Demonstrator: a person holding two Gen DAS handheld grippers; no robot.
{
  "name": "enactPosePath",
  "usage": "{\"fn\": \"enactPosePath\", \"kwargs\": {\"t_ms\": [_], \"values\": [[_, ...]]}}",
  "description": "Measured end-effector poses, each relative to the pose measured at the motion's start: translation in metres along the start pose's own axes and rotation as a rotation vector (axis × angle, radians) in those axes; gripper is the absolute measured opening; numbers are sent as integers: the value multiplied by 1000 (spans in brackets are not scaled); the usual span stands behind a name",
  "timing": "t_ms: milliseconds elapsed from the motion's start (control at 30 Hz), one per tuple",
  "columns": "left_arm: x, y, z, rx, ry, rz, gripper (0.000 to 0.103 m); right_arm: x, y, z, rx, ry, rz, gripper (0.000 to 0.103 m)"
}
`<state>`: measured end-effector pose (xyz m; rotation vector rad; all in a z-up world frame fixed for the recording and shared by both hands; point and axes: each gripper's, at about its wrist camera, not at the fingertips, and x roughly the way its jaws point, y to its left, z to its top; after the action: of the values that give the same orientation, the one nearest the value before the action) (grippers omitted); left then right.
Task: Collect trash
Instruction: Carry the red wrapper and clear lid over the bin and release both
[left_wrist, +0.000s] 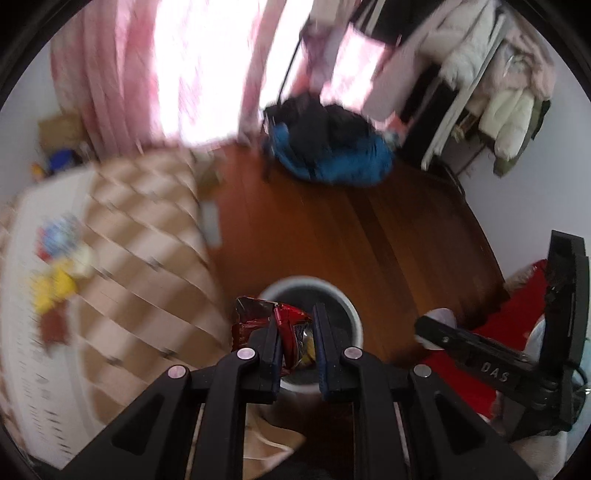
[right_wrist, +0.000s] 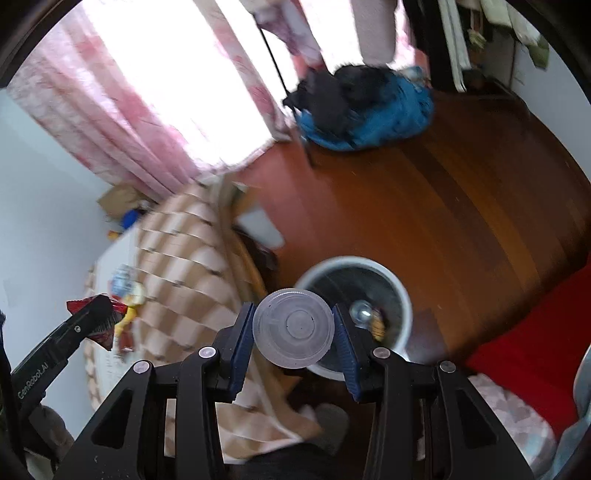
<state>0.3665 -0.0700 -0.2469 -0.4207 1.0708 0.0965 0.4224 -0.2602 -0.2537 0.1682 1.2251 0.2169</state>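
My left gripper (left_wrist: 295, 334) is shut on a crumpled red snack wrapper (left_wrist: 275, 326), held just above the round white trash bin (left_wrist: 351, 314) on the wooden floor. My right gripper (right_wrist: 293, 330) is shut on a clear plastic cup (right_wrist: 293, 326), seen lid-on, held over the near left rim of the same bin (right_wrist: 400, 291). The bin holds some trash, including a yellow wrapper (right_wrist: 376, 323). The left gripper with the wrapper (right_wrist: 94, 317) also shows at the left of the right wrist view. The right gripper body (left_wrist: 495, 369) shows at the right of the left wrist view.
A bed with a checkered beige blanket (left_wrist: 147, 236) lies at the left, with blue, white and yellow litter (left_wrist: 55, 284) on it. A blue and black pile of clothes (left_wrist: 332, 147) sits on a chair by pink curtains. A red cloth (right_wrist: 524, 339) lies at the right. Coats hang at the back right (left_wrist: 509, 92).
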Motion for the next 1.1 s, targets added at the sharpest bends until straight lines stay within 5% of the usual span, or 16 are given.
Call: {"fn": "enactPosePath", "kwargs": {"t_ms": [500,600,667,700,733,800,867,1100], "values": [[178,-2,-19,-207,433,-159,18,165,-110,6,-90,328,-26,44],[189,-2,-17,-211,454,-130,33,188,-119,7,-76,362,-27,44],[193,0,-14,-216,454,-114,56,200,-127,6,-73,375,-32,44],[193,1,-13,-213,448,-107,80,205,-129,6,-72,380,-30,44],[192,1,-11,-201,442,-81,99,210,-131,6,-69,389,-24,46],[188,0,-10,-171,427,-43,103,219,-135,3,-50,400,-6,82],[186,-1,-10,-136,417,-7,103,221,-135,-2,-53,395,-4,95],[176,-3,-18,-33,365,130,102,212,-136,-19,-35,372,-124,103]]}}
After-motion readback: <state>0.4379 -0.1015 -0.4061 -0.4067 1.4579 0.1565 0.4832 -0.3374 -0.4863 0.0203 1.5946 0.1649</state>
